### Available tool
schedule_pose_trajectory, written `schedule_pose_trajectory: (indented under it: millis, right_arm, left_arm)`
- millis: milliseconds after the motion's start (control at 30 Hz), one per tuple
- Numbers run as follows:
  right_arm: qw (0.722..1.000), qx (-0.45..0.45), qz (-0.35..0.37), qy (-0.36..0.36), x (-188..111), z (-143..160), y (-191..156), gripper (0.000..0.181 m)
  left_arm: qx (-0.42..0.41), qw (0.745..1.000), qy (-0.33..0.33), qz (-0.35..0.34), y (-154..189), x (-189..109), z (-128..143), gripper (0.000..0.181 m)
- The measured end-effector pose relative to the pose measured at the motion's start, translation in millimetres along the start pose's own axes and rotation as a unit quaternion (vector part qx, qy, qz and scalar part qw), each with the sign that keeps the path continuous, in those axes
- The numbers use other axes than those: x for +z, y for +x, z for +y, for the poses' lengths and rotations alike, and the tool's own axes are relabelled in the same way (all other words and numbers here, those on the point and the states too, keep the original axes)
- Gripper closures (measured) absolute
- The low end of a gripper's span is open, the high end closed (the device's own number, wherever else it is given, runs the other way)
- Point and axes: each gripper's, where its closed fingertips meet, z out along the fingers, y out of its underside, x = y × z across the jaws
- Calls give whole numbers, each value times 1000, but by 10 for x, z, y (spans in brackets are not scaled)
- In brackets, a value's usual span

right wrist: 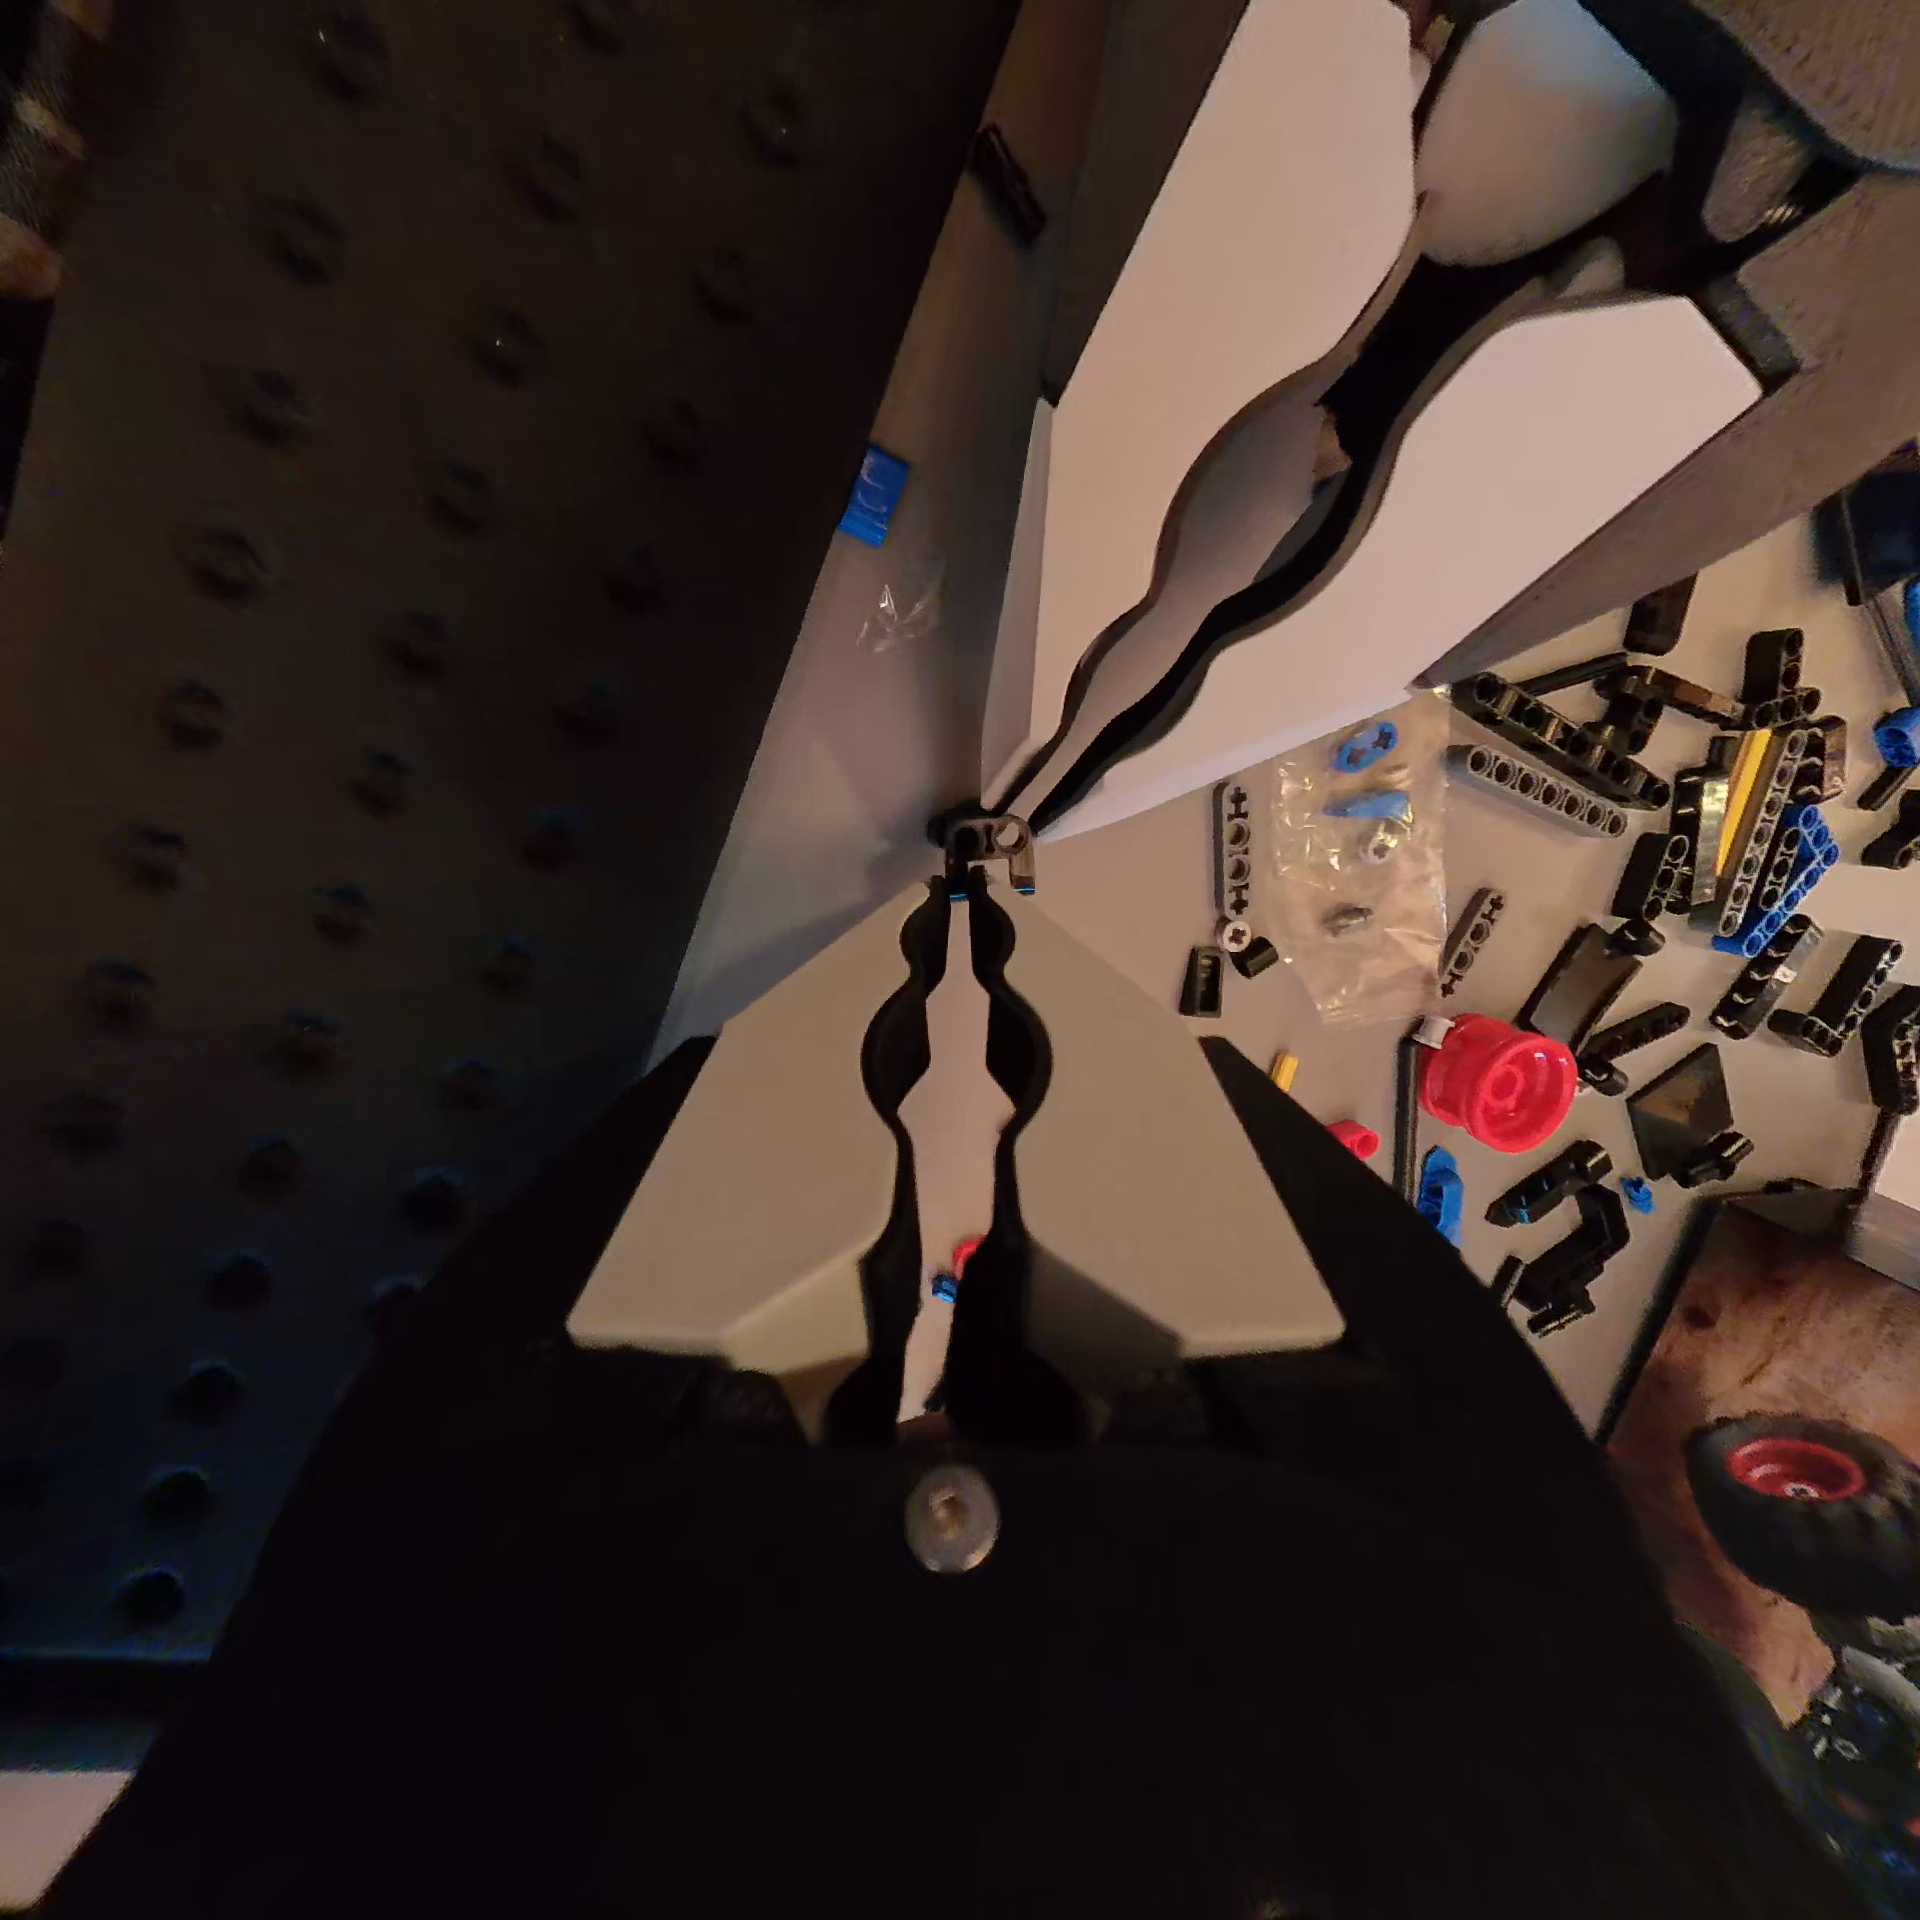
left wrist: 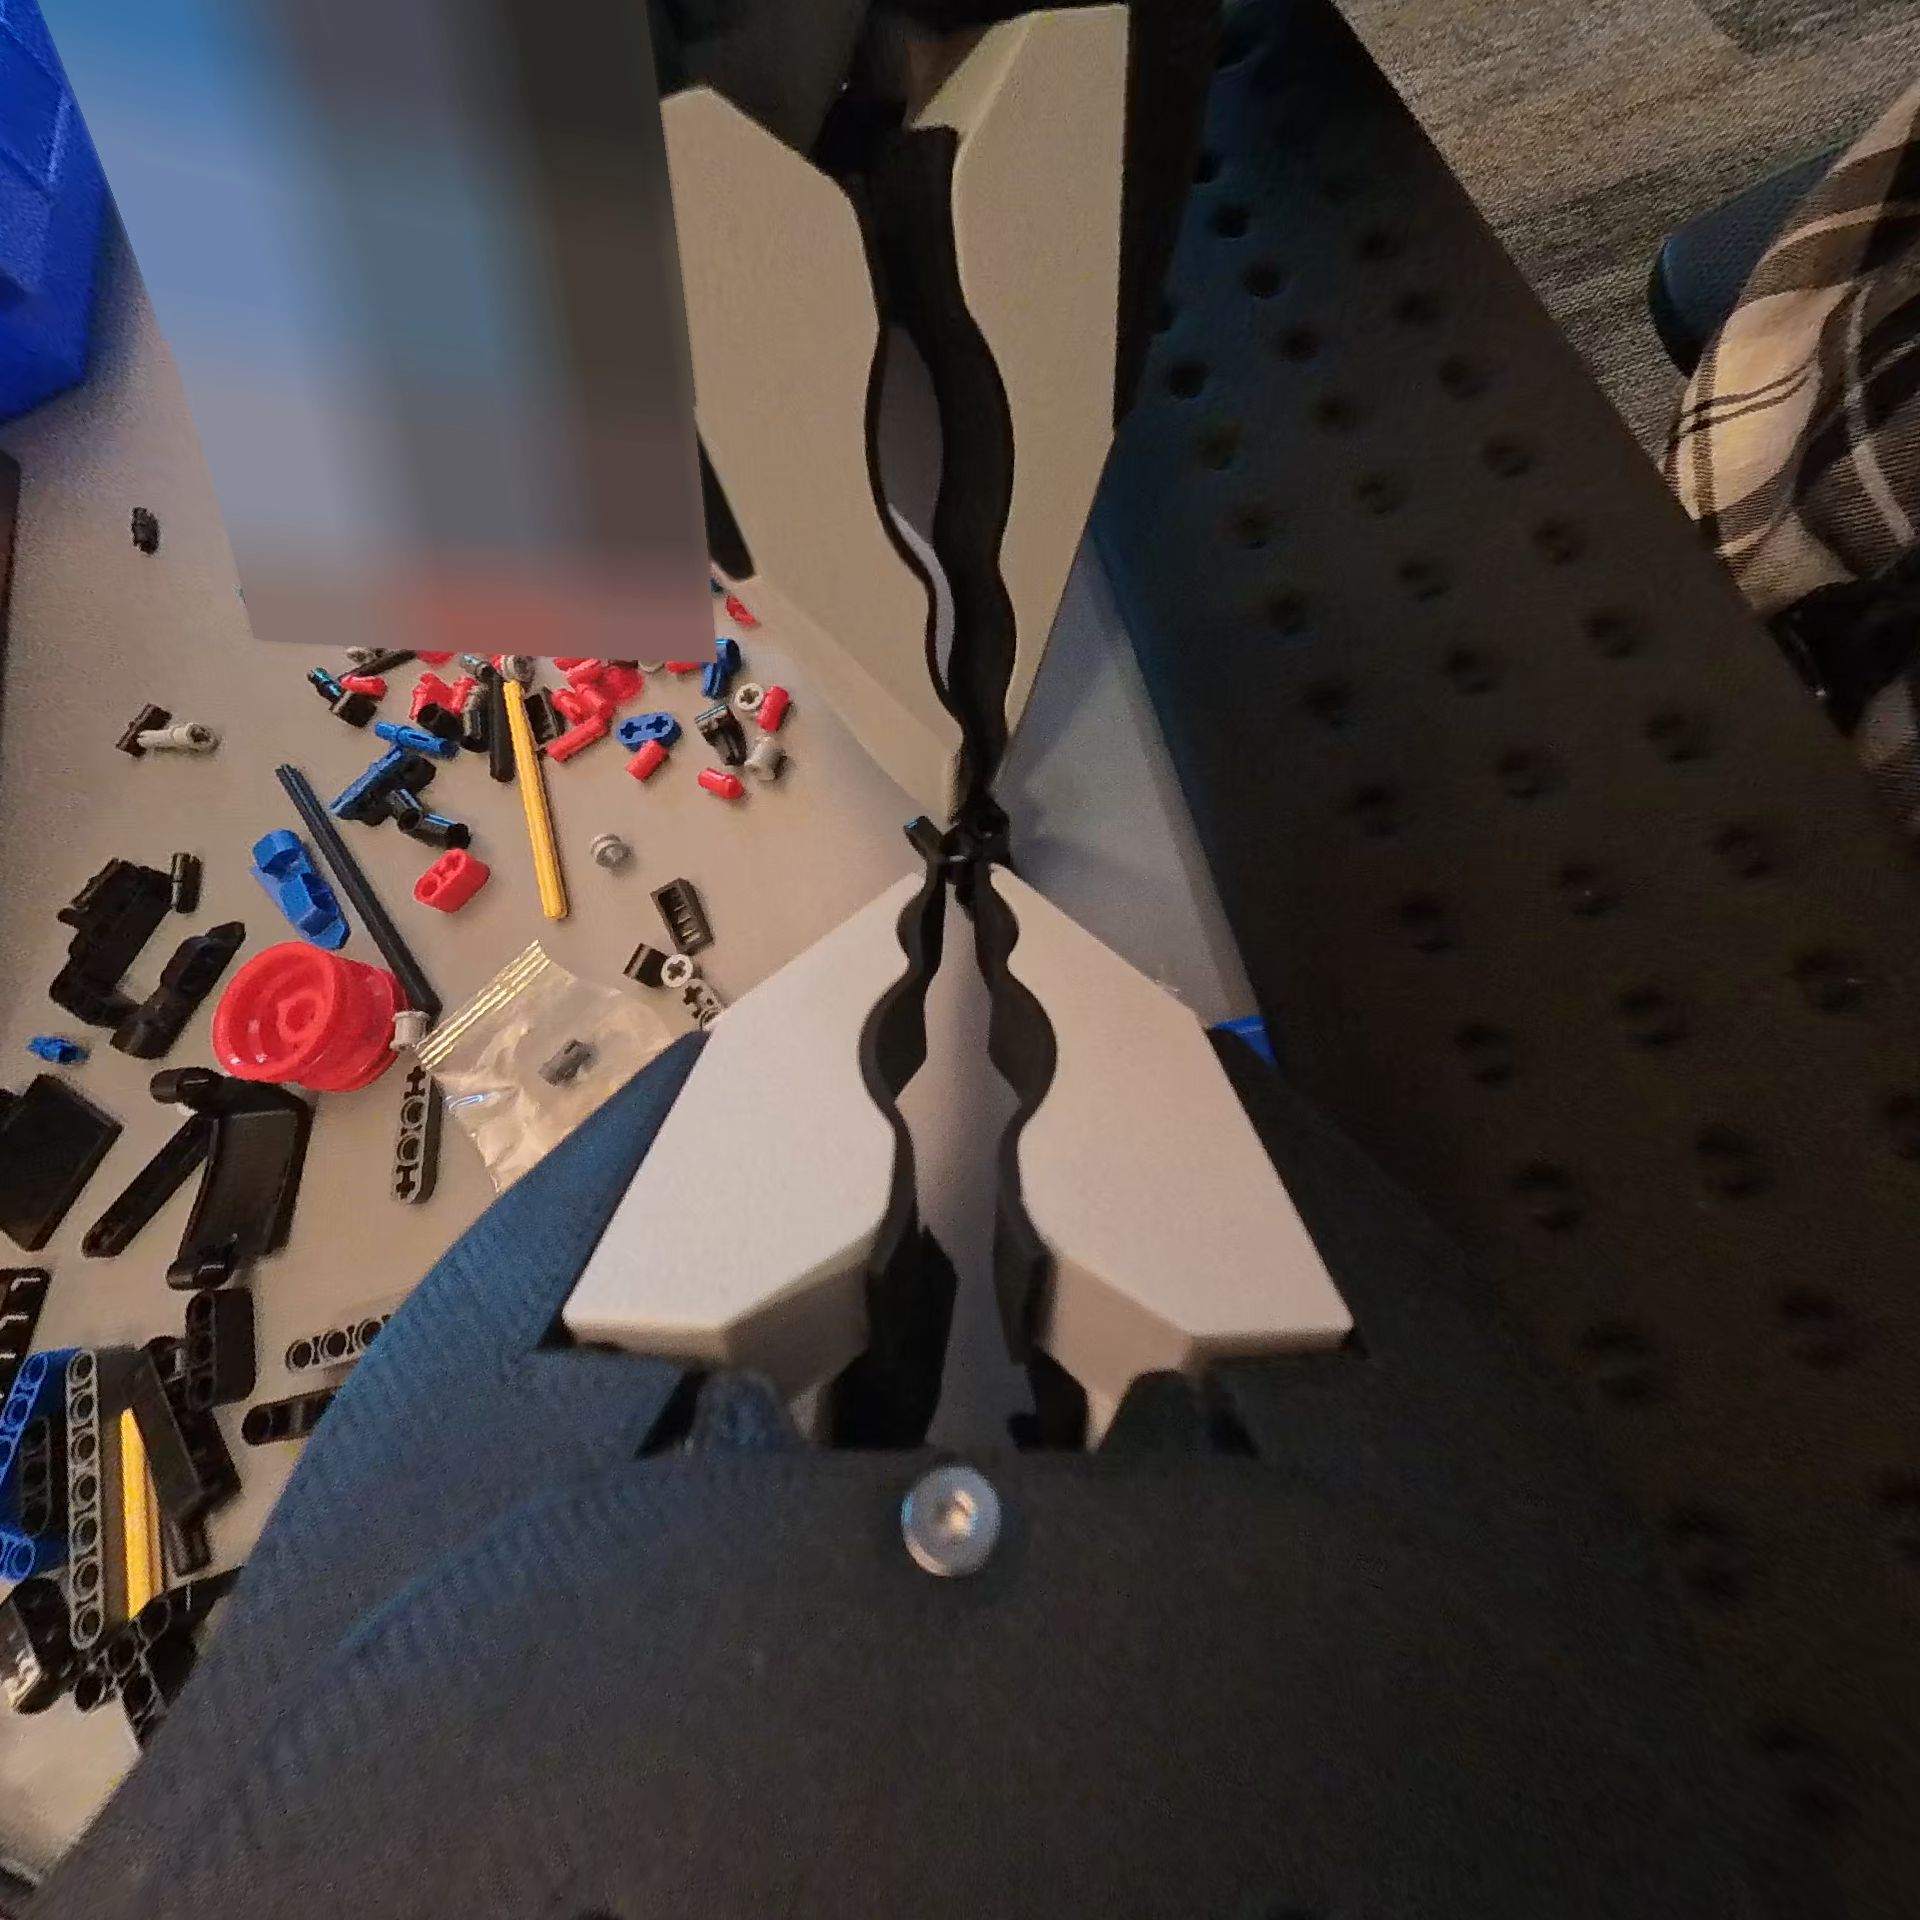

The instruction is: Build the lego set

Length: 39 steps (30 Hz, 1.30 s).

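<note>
My two grippers meet tip to tip above the grey table (left wrist: 125,644). My left gripper (left wrist: 961,878) is shut on a small black connector (left wrist: 961,840). In the right wrist view the left gripper (right wrist: 1016,814) comes in from the upper right, holding that connector (right wrist: 987,834), which has round holes. My right gripper (right wrist: 961,899) is shut on a short black pin with a blue end (right wrist: 954,885) that sticks out of the connector's underside. A second blue-ended pin (right wrist: 1023,878) hangs beside it. In the left wrist view the right gripper (left wrist: 971,800) comes down from the top.
Loose black, blue and red parts lie on the table, with a red wheel hub (left wrist: 301,1018) (right wrist: 1501,1081), a yellow axle (left wrist: 535,800) and a clear bag (left wrist: 540,1049) (right wrist: 1361,883). A black perforated board (left wrist: 1507,831) (right wrist: 312,727) flanks the grippers. A picture sheet showing a tyre (right wrist: 1787,1538) lies at the right. Only a small space, under 4 cm, lies between the two pairs of fingers. Left tips and right tips are each some 15 cm from the red wheel hub (right wrist: 1501,1081). It is also in sight in the left wrist view (left wrist: 312,997).
</note>
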Motion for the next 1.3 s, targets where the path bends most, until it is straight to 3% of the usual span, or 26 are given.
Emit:
schedule_pose_trajectory:
  millis: [833,1300]
  right_arm:
    - [991,7,-129,-23,11,-19,-18,179]
    - [990,21,-140,-19,58,-13,-26,180]
  left_arm:
    - [0,1000,-25,11,32,50,69,181]
    - [-8,1000,-23,12,28,57,65,181]
